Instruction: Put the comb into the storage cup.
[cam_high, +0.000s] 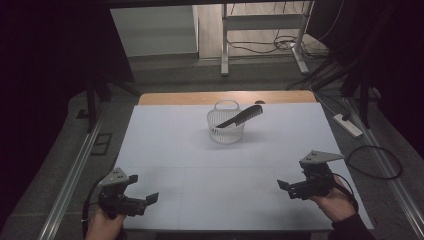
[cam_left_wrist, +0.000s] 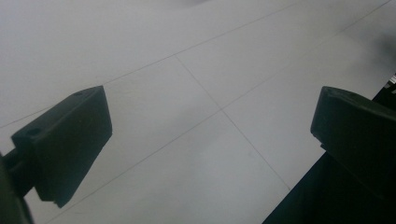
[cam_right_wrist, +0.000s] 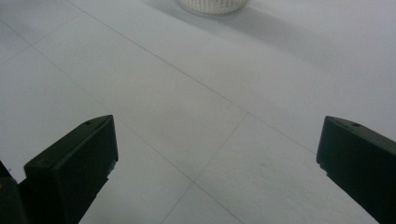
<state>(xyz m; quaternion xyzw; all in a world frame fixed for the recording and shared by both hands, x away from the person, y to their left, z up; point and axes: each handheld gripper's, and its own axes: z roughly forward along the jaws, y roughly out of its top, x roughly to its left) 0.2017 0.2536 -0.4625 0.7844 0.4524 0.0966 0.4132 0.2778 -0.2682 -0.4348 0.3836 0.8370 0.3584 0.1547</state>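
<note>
1. A white sheet (cam_high: 200, 165) is seen covering the bench, with a strip of wooden bench edge (cam_high: 225, 97) left bare at the far side.
2. A small white basket (cam_high: 226, 131) is placed on the far middle part of the sheet. A black comb (cam_high: 241, 117) is propped in it at a tilt, one end inside the basket and the other end raised past the rim toward the right.
3. The left hand-held gripper (cam_high: 141, 188) is held near the near left corner of the bench. Its jaws are spread wide, and nothing is held between them. In the left gripper view the sheet (cam_left_wrist: 196, 93) is seen between the jaws.
4. The right hand-held gripper (cam_high: 286, 188) is held near the near right corner, well apart from the basket. Its jaws are likewise spread, with nothing between them. In the right gripper view the base of the basket (cam_right_wrist: 214, 5) is seen at the top edge.
5. A white power strip (cam_high: 347, 125) is noted on the floor to the right of the bench.
</note>
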